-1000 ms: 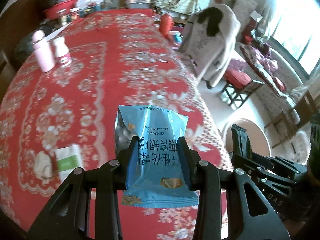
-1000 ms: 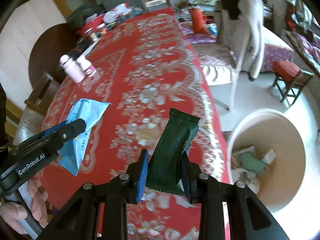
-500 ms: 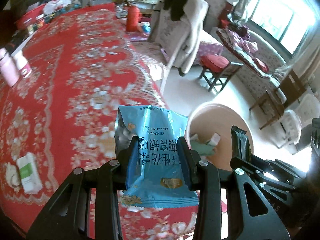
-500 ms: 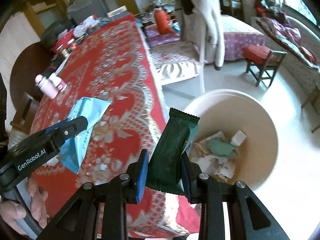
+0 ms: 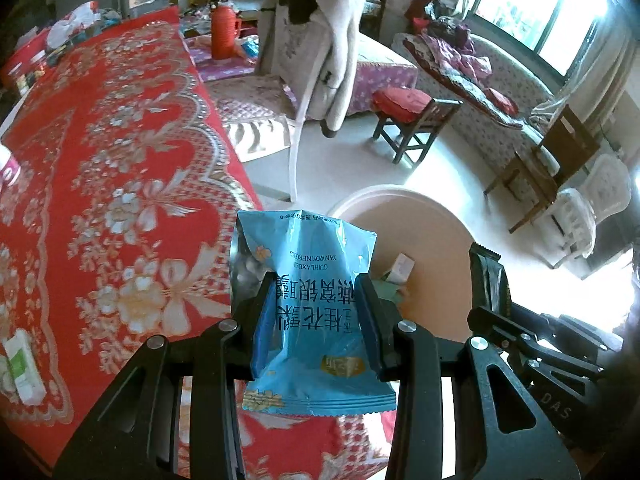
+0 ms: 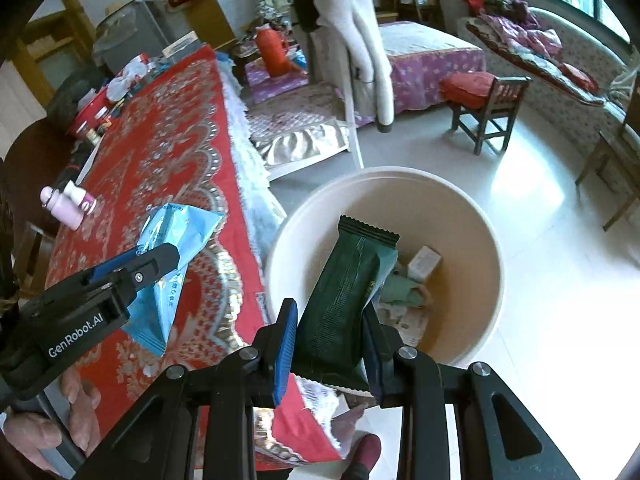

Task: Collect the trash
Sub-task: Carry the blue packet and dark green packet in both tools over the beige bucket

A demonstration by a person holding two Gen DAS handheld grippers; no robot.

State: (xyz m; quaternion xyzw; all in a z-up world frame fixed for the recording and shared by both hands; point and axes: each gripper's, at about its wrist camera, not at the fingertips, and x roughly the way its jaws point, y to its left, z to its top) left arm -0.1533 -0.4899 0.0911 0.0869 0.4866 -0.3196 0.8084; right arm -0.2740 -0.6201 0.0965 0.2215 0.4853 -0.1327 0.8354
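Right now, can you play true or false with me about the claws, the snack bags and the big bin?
1. The left claw grips a light blue plastic snack bag. True.
2. The right claw is empty. False: it holds a dark green foil wrapper.
3. The round beige plastic bin on the floor has trash in it. True.
4. The bin stands on the red flowered tablecloth. False: it stands on the floor beside the table.

The left gripper (image 5: 316, 312) clamps a blue snack packet (image 5: 310, 304) just above the beige bin (image 5: 452, 248) rim, with the red-clothed table (image 5: 120, 160) left of the bin.
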